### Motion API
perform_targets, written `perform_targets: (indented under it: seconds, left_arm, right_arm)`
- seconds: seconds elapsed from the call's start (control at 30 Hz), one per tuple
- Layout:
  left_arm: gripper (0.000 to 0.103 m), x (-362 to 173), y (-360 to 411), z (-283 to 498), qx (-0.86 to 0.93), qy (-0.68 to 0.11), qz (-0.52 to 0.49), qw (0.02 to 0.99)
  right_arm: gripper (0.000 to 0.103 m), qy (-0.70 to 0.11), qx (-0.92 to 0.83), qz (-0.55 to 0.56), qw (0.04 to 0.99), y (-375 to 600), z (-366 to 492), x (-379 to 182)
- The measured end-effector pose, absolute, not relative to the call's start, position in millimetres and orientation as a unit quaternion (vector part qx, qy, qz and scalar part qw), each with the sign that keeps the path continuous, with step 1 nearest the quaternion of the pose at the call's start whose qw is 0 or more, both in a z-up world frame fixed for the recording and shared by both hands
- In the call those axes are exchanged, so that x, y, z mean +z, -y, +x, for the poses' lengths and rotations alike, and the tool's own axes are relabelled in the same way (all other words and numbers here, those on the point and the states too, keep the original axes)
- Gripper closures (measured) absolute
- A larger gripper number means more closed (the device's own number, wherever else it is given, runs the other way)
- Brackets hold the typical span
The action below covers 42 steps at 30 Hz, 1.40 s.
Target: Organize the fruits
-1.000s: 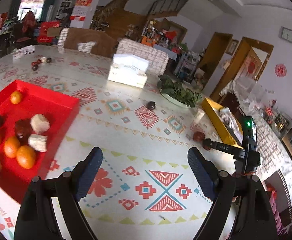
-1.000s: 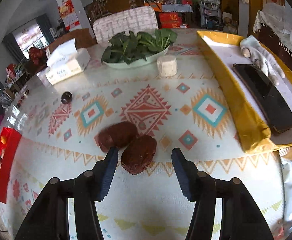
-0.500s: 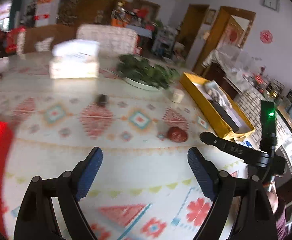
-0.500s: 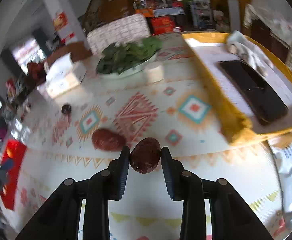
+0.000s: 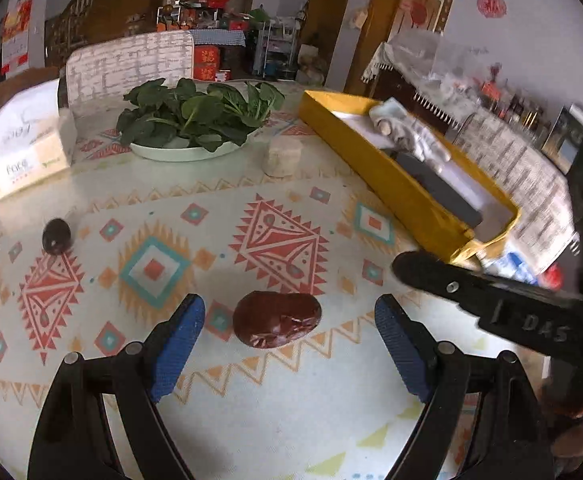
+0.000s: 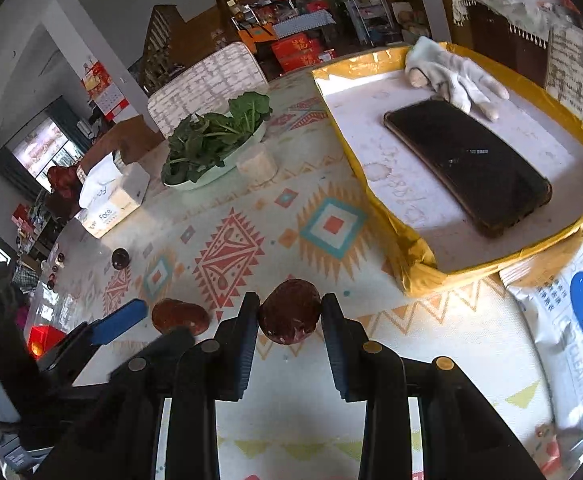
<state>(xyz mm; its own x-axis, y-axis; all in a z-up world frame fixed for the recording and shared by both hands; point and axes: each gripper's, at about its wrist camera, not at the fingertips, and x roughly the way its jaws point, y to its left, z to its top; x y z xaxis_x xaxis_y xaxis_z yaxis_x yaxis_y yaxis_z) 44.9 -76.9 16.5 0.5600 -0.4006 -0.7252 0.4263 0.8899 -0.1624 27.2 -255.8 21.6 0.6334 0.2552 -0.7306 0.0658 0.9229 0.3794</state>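
The right gripper (image 6: 290, 316) has its fingers closed on a dark red fruit (image 6: 290, 312). The left gripper (image 5: 289, 330) is wide open; a second dark red fruit (image 5: 276, 319) lies on the counter (image 5: 251, 400) between its fingers, touching neither.

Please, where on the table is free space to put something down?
Free: the cloth near the left tool, and the patch between the dark fruit and yellow tray. Crowded: the far edge with spinach plate and tissue box.
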Motion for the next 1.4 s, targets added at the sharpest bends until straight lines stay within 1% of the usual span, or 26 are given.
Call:
perform_targets:
  seconds: [0.03, 0.07, 0.2, 0.23, 0.27, 0.3, 0.5, 0.53, 0.6, 0.73, 0.8, 0.83, 0.87, 0.9, 0.93, 1.03, 1.07, 1.1, 1.23, 1.4]
  left_arm:
    - [0.029, 15.5, 79.7, 44.8, -0.234, -0.408, 0.023, 0.882]
    - [0.055, 14.6, 82.0, 44.9, -0.235, -0.411, 0.028, 0.881]
    - [0.058, 13.8, 85.3, 42.5, -0.225, -0.410, 0.046, 0.883]
    - [0.060, 15.0, 83.2, 41.0, -0.223, -0.408, 0.045, 0.884]
    - [0.066, 17.0, 79.7, 39.4, -0.222, -0.405, 0.039, 0.886]
    - [0.070, 19.7, 75.9, 37.9, -0.223, -0.404, 0.031, 0.887]
    - [0.075, 40.4, 33.6, 18.3, -0.209, -0.389, -0.021, 0.897]
    - [0.080, 42.7, 25.5, 14.6, -0.208, -0.386, -0.030, 0.898]
    - [0.084, 44.7, 13.2, 10.6, -0.212, -0.386, -0.045, 0.897]
    - [0.085, 43.7, -3.1, 4.3, -0.202, -0.396, -0.053, 0.894]
    - [0.082, 40.4, -4.1, 1.2, -0.205, -0.397, -0.052, 0.893]
    - [0.067, 37.8, -3.1, -0.4, -0.204, -0.397, -0.049, 0.894]
    - [0.048, 34.7, -0.6, -0.9, -0.202, -0.397, -0.045, 0.894]
    - [0.041, 31.6, 2.0, -0.7, -0.198, -0.397, -0.039, 0.895]
    - [0.039, 28.7, 5.1, -0.3, -0.190, -0.397, -0.030, 0.898]
    - [0.040, 17.0, 18.0, 4.3, -0.163, -0.409, 0.022, 0.898]
    - [0.059, 14.6, 20.8, 4.4, -0.159, -0.413, 0.034, 0.896]
    - [0.073, 12.6, 22.4, 4.8, -0.158, -0.419, 0.040, 0.893]
    - [0.072, 14.2, 14.7, 0.2, -0.153, -0.412, 0.029, 0.898]
    - [0.073, 37.2, -22.0, -21.7, -0.152, -0.390, -0.033, 0.908]
  right_arm:
    - [0.068, -0.423, 0.052, 0.185, 0.885, 255.3, 27.3, 22.5]
    - [0.068, -0.421, 0.051, 0.182, 0.887, 254.5, 27.1, 23.6]
    - [0.068, -0.422, 0.054, 0.179, 0.887, 253.1, 28.8, 23.1]
    - [0.068, -0.423, 0.055, 0.176, 0.887, 252.4, 29.0, 22.9]
    - [0.068, -0.424, 0.055, 0.174, 0.887, 251.2, 29.8, 22.5]
    - [0.068, -0.425, 0.058, 0.175, 0.887, 250.8, 30.2, 21.9]
    - [0.068, -0.424, 0.117, 0.210, 0.873, 247.3, 32.1, 17.9]
    - [0.068, -0.424, 0.119, 0.210, 0.873, 245.8, 32.2, 17.2]
    - [0.068, -0.423, 0.117, 0.209, 0.874, 243.7, 31.0, 16.2]
    - [0.068, -0.424, 0.109, 0.207, 0.875, 242.4, 28.6, 14.7]
    - [0.068, -0.425, 0.109, 0.207, 0.874, 241.0, 27.9, 13.6]
    - [0.068, -0.427, 0.110, 0.207, 0.874, 240.2, 28.1, 13.2]
    - [0.068, -0.429, 0.110, 0.203, 0.873, 238.3, 28.4, 12.4]
    - [0.068, -0.430, 0.111, 0.200, 0.873, 236.3, 28.2, 12.1]
    - [0.068, -0.431, 0.115, 0.196, 0.873, 233.6, 28.0, 12.4]
    - [0.068, -0.429, 0.118, 0.184, 0.876, 227.8, 26.1, 13.7]
    - [0.068, -0.428, 0.119, 0.179, 0.878, 226.4, 25.4, 14.4]
    - [0.068, -0.428, 0.121, 0.177, 0.878, 225.5, 25.1, 14.9]
    - [0.068, -0.426, 0.123, 0.172, 0.880, 225.0, 26.1, 15.5]
    - [0.068, -0.425, 0.148, 0.198, 0.871, 228.1, 26.6, 14.6]
